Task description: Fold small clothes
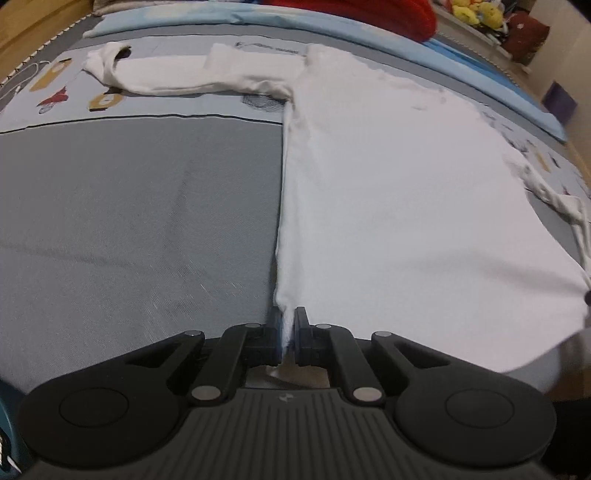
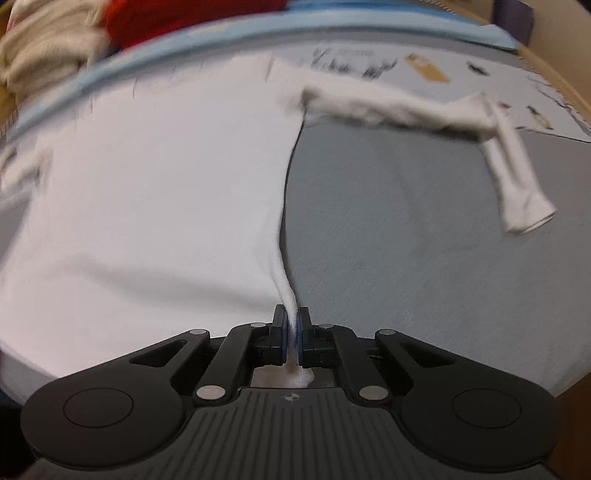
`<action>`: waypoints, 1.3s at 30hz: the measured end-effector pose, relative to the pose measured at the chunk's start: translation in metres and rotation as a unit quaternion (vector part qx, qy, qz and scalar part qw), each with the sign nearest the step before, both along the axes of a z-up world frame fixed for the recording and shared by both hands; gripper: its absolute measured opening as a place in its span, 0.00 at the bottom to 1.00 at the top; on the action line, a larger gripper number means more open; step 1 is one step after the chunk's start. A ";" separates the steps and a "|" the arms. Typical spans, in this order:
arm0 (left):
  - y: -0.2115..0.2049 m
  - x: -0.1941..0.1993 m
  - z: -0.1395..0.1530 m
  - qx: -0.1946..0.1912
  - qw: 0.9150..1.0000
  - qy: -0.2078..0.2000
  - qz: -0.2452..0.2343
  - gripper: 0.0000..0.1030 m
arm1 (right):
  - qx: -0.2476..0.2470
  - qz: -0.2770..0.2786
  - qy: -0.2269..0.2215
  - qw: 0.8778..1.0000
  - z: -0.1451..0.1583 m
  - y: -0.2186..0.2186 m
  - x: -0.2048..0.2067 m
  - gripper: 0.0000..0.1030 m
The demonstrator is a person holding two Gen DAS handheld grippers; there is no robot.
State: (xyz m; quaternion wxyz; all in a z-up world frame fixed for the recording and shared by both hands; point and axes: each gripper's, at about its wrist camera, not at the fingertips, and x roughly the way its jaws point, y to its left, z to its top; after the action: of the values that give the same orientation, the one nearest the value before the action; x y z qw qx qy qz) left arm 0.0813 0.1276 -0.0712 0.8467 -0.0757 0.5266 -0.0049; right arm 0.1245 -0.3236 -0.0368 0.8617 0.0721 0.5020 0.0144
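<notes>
A white long-sleeved shirt lies spread on a grey bed sheet. My left gripper is shut on the shirt's near left hem corner. Its left sleeve stretches out to the left at the far end. In the right wrist view the same shirt fills the left half. My right gripper is shut on the near right hem corner. The right sleeve runs right, and its cuff bends down toward me. The hem between the grippers is pulled taut.
A light blue blanket edges the far side of the bed. Red cloth and yellow plush toys lie beyond it. A beige cloth pile sits at the far left in the right wrist view. Printed sheet with cartoon figures lies under the sleeves.
</notes>
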 end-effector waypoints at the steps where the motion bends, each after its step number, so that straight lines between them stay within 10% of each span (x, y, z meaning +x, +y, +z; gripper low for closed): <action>1: -0.002 -0.002 -0.001 0.002 1.000 0.005 -0.002 0.06 | -0.002 0.001 0.006 1.000 0.002 -0.004 -0.001 0.04; 7: 0.001 -0.010 -0.030 -0.017 0.998 0.067 0.012 0.06 | -0.001 -0.025 0.085 0.996 -0.041 -0.015 -0.007 0.04; 16: -0.011 -0.016 -0.030 0.014 0.996 0.087 -0.022 0.06 | -0.014 -0.021 0.089 0.996 -0.046 -0.024 -0.009 0.04; 22: -0.021 -0.017 -0.011 0.048 0.998 0.033 -0.034 0.19 | 0.014 -0.016 0.061 0.998 -0.034 -0.025 -0.015 0.09; 24: -0.031 -0.015 0.000 0.067 0.996 -0.013 -0.051 0.22 | 0.013 -0.008 0.062 0.998 -0.037 -0.025 -0.016 0.28; 28: -0.048 -0.012 0.008 0.020 0.996 -0.053 -0.073 0.22 | -0.002 0.028 0.090 0.996 -0.050 -0.016 -0.015 0.05; 32: -0.070 -0.003 -0.009 -0.020 0.995 -0.015 -0.096 0.26 | 0.000 0.026 0.085 0.996 -0.045 -0.022 -0.019 0.05; 35: -0.082 0.006 -0.041 0.010 0.993 0.062 -0.102 0.33 | 0.003 0.008 0.088 0.996 -0.044 -0.029 -0.015 0.09; 39: -0.092 0.005 -0.040 0.037 0.990 0.061 -0.120 0.35 | 0.007 -0.039 0.023 0.999 -0.021 -0.051 -0.004 0.23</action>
State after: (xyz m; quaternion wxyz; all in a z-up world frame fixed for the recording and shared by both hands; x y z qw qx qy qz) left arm 0.0864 0.0352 -0.1113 0.8087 0.0195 0.5820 -0.0824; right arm 0.1210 -0.3747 -0.0581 0.8494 0.0982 0.5182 -0.0177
